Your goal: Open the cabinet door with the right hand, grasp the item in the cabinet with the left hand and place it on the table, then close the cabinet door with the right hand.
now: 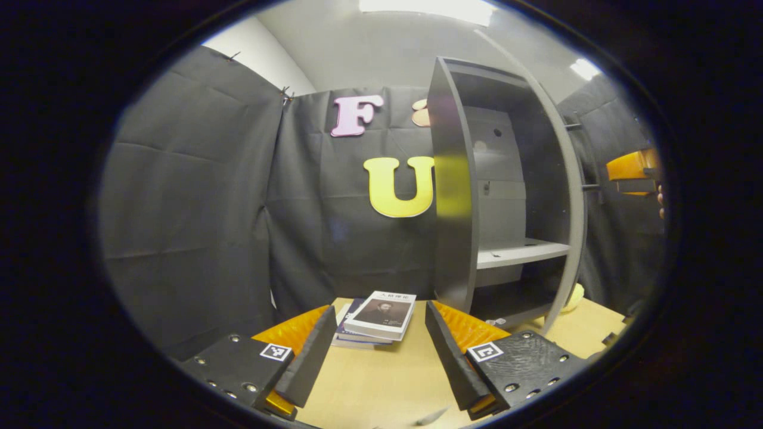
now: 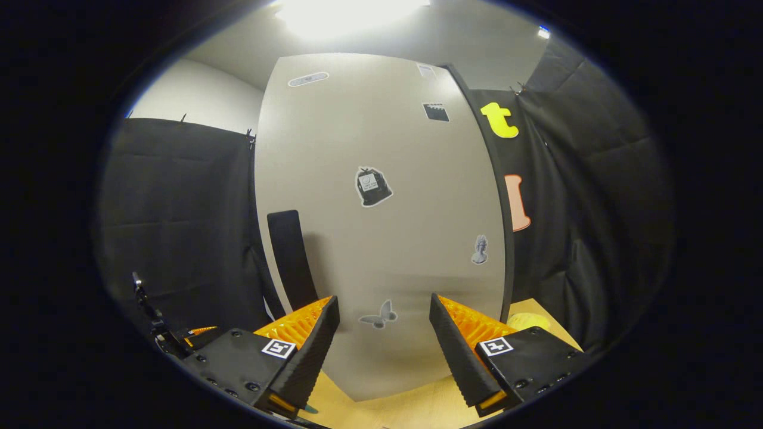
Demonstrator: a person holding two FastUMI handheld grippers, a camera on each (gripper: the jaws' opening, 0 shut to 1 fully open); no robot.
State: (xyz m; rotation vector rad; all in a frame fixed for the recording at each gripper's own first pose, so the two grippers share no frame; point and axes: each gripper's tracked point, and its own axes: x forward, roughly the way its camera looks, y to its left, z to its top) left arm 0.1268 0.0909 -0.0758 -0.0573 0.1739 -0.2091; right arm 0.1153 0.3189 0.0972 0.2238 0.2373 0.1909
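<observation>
The grey cabinet [image 1: 453, 179] stands open on the wooden table [image 1: 381, 387], and its shelf [image 1: 518, 253] looks bare. Its door [image 1: 575, 196] is swung out, seen edge-on. Two stacked books [image 1: 375, 319] lie on the table left of the cabinet, just beyond my left gripper [image 1: 379, 307], which is open and holds nothing. My right gripper [image 1: 635, 170] hovers by the door's outer side, held by a hand. In the right gripper view the door's face [image 2: 381, 238] with several stickers is close ahead, its dark handle [image 2: 292, 262] at the left. My right gripper [image 2: 384, 298] is open, apart from the handle.
A yellow object [image 2: 527, 322] lies on the table [image 2: 417, 405] past the door's right edge, also glimpsed as a yellow object [image 1: 575, 295] behind the door. Black cloth walls close in behind and on both sides.
</observation>
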